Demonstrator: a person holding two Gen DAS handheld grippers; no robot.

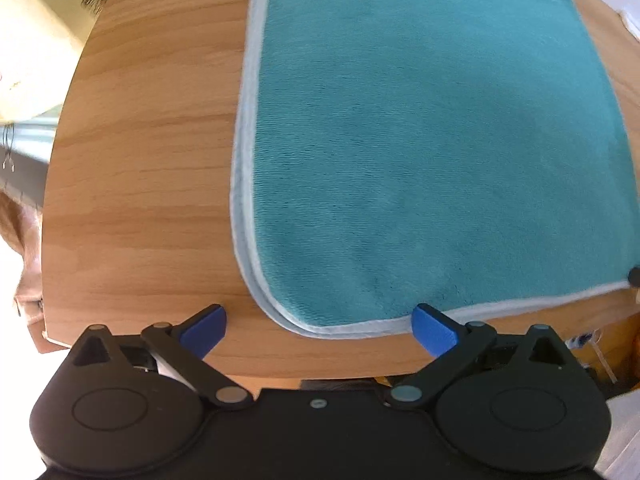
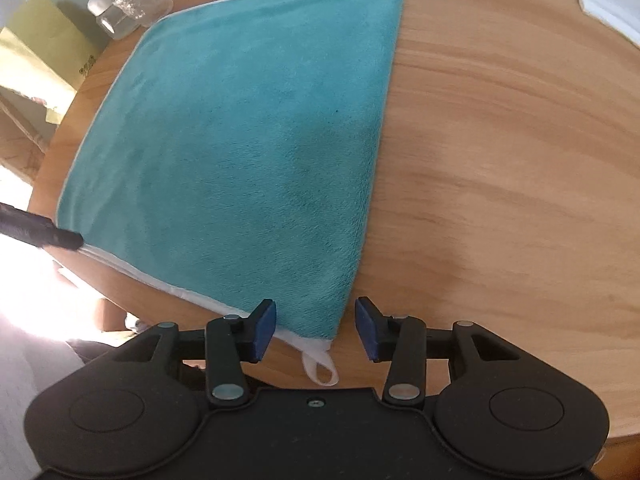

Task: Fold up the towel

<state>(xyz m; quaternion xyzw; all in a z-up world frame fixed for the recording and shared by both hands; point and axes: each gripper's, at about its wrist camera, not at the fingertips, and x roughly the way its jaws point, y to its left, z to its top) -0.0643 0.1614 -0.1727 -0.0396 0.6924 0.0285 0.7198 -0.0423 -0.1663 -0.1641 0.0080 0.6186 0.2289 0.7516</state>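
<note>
Teal towel (image 1: 432,152) flat on wooden table (image 1: 140,200), already doubled: two white-trimmed layers stacked at near left corner. Hanging loop (image 2: 322,370) at near right corner, over table edge. Left gripper (image 1: 320,330) spread wide, straddling near left corner, holding nothing. Right gripper (image 2: 316,330) parted, empty, bracketing near right corner above loop. Towel directly ahead of both grippers, each equally close to own corner. Glassware (image 2: 132,4) beyond far edge.
</note>
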